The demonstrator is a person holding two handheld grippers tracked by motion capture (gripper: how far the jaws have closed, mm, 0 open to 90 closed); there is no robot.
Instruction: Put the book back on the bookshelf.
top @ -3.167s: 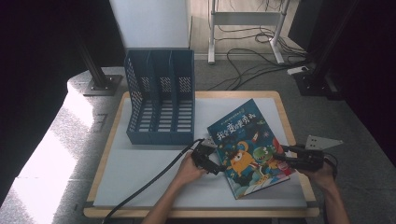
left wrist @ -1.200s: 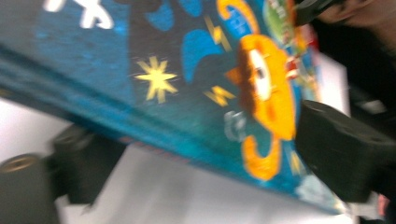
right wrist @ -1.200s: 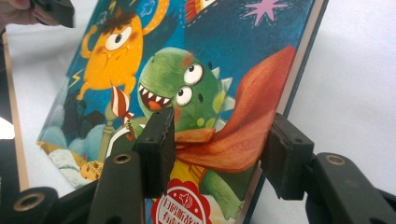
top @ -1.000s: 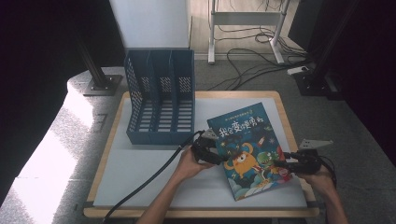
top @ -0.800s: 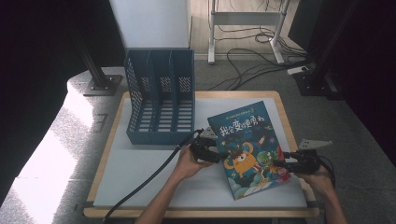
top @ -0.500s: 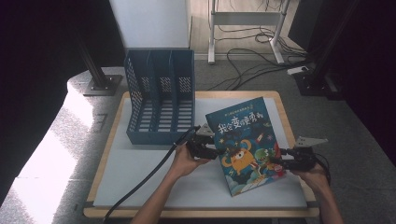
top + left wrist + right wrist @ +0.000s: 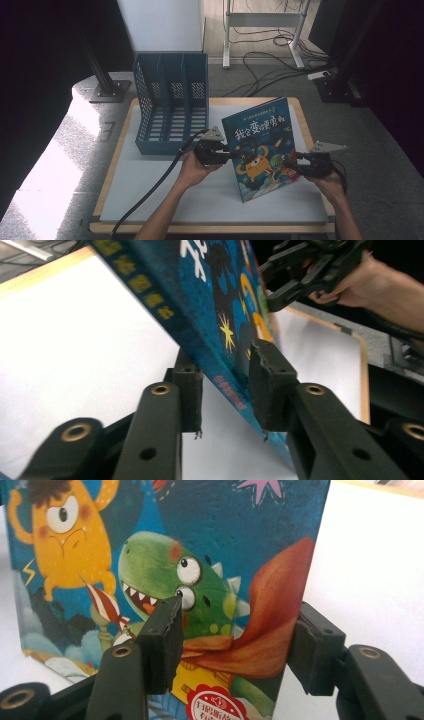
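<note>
Left hand-held gripper (image 7: 225, 385), jaws just closing, pinches the picture book's (image 7: 260, 142) spine edge; right hand-held gripper (image 7: 232, 645) straddles it unpressed, so the tilted book could slip onto the tabletop (image 7: 160, 190).

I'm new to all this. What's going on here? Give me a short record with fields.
Work in hand: a picture book is being tipped up off the table
Left claw: its jaws have just been closing around the book's spine edge
Right claw: one jaw in front of the cover, the other beyond the book's edge; grip unclear
Book pose: tilted, lower edge on the table
Nearby: blue file rack, lying on its back, compartments empty
</note>
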